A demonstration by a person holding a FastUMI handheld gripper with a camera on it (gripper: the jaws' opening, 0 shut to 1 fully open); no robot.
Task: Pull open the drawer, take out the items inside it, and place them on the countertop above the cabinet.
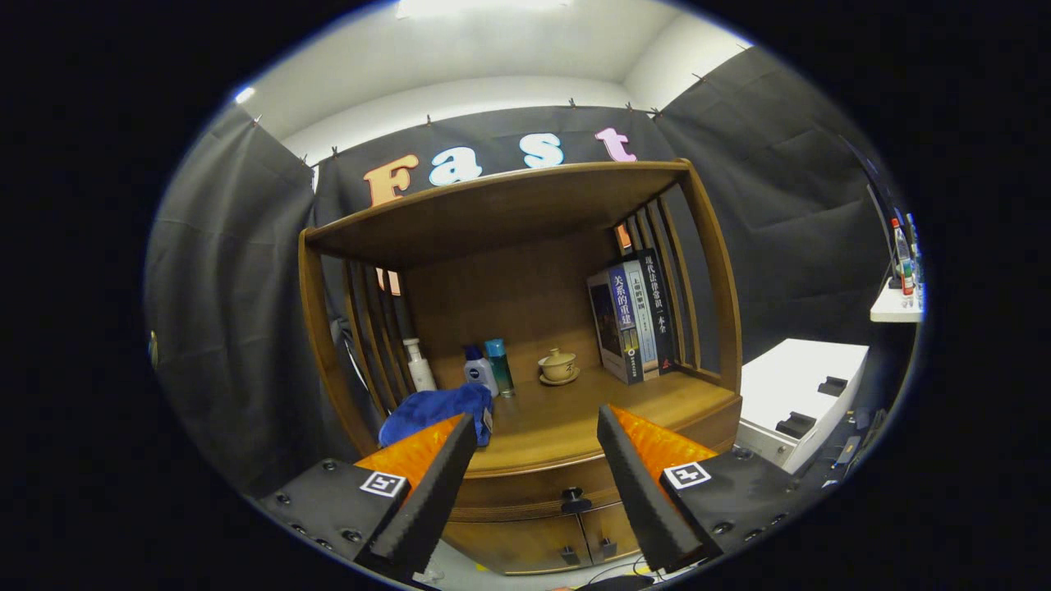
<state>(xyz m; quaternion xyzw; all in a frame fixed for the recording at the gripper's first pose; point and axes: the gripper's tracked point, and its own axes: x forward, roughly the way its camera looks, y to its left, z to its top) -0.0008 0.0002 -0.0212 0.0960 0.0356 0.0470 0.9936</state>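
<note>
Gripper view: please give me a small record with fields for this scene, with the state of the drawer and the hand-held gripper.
hand-held gripper: open, fingers apart, holding nothing
drawer: closed, below the countertop
drawer knob: between the fingers, not touched
countertop: wooden, bears several items
blue cloth: on the countertop, just beyond the left finger
bottles: at the back
lidded cup on saucer: beside the bottles
books: upright, right side
</note>
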